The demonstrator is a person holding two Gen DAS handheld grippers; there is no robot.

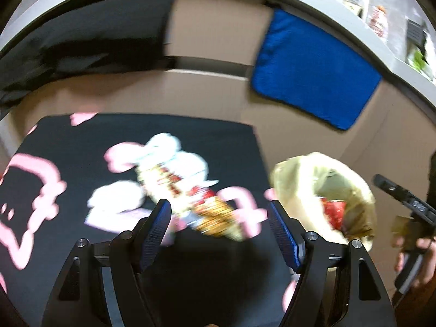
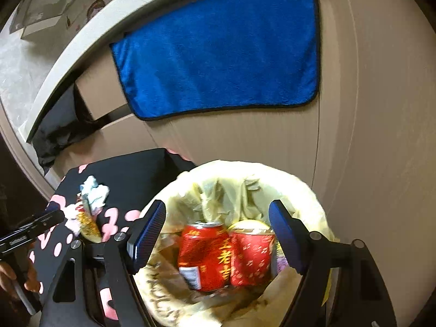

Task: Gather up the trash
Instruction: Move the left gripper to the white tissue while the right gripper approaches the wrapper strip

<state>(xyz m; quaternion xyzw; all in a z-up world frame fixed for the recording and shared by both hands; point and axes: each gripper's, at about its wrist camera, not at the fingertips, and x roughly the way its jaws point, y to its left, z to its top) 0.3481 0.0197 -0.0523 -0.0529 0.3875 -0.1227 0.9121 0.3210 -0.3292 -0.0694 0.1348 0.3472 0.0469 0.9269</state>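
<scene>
Left fingers point(image 1: 219, 219): I see them apart, wrapper point(image 1: 215, 212) lying between.
Right fingers point(image 2: 218, 226): apart, cans point(image 2: 204, 256) in bin point(image 2: 299, 188) below centre.

A lived-in home room, judging by the plush blue towel point(image 2: 218, 51) draped over beige cabinet fronts point(image 2: 368, 95) at twelve o'clock, the black pink-patterned floor mat point(image 1: 68, 150) at nine, and the small bag-lined waste bin point(image 2: 308, 190) beside it.
</scene>
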